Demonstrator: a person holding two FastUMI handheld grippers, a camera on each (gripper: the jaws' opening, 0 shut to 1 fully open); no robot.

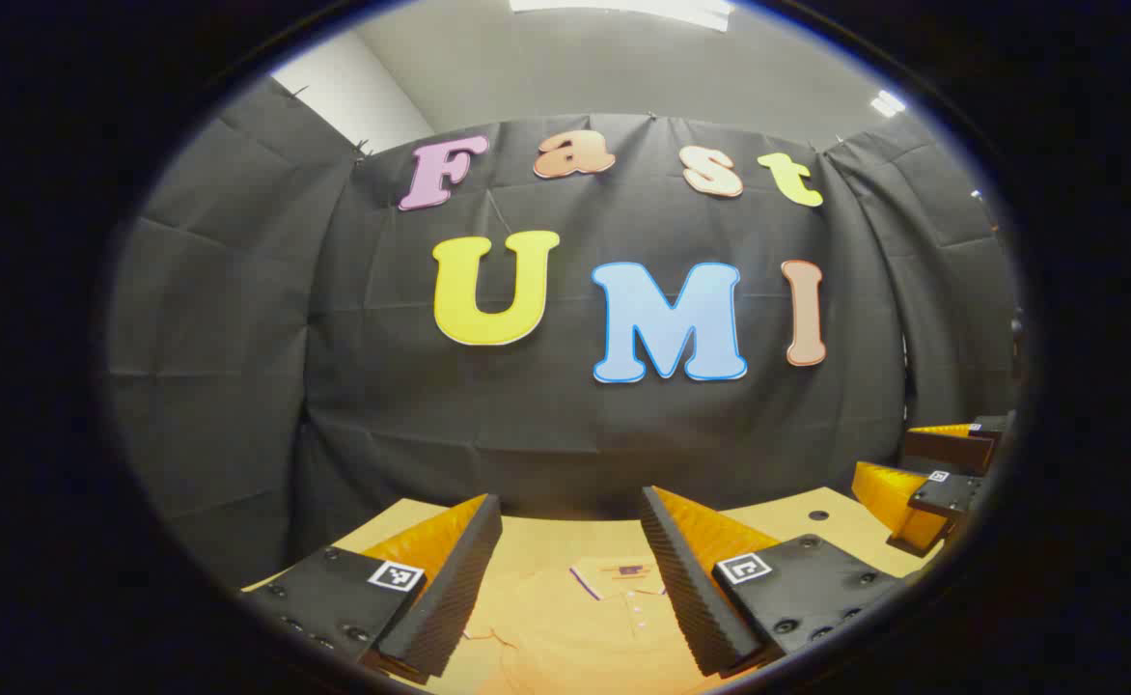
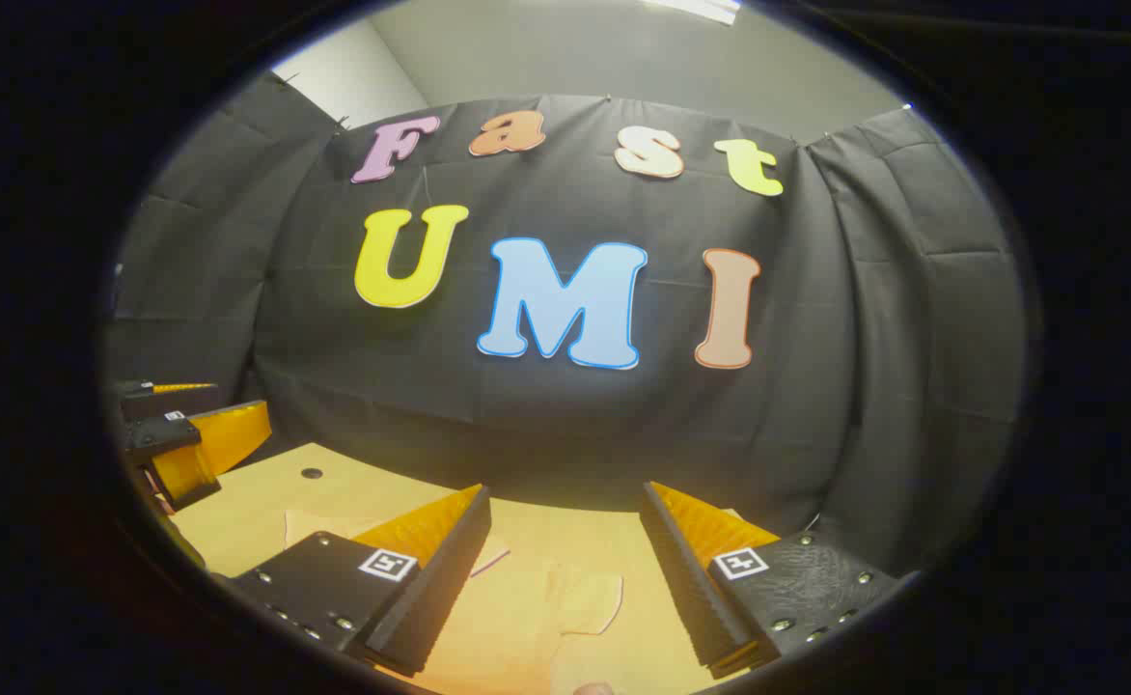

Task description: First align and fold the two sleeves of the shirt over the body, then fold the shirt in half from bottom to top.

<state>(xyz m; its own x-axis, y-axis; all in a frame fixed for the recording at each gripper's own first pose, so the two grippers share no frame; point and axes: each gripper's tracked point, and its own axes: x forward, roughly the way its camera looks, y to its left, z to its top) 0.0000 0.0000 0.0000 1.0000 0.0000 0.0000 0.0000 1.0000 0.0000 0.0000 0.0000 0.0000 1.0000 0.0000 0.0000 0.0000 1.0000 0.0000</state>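
Two hand-held grippers hang above a wooden table (image 1: 821,526) in a black-draped booth, with a polo shirt (image 1: 565,618) spread flat below them and no fold yet visible.

In the left gripper view, the left gripper (image 1: 570,579) has its jaws spread wide and grips nothing. Between its fingers lie the shirt's collar (image 1: 619,571) and buttoned placket (image 1: 638,608), facing up, toward the far edge of the table. The cloth is close in tone to the tabletop, so its outline is hard to trace. The right gripper (image 1: 923,483) appears at that view's right, raised near the table's right edge.

In the right gripper view, the right gripper (image 2: 565,569) is likewise parted and empty. Beneath it a short sleeve (image 2: 590,603) lies out flat to the side of the body rather than folded over it. Part of the shirt also shows by the inner finger. The left gripper (image 2: 189,439) sits off to that view's left, near a small round hole (image 2: 312,473) in the tabletop.

By the look of it, the job stands at its very start: neither sleeve appears to have been brought over the body, although the far sleeve is largely hidden, and the bottom-to-top fold remains entirely to do. The hem is out of sight beneath the cameras.
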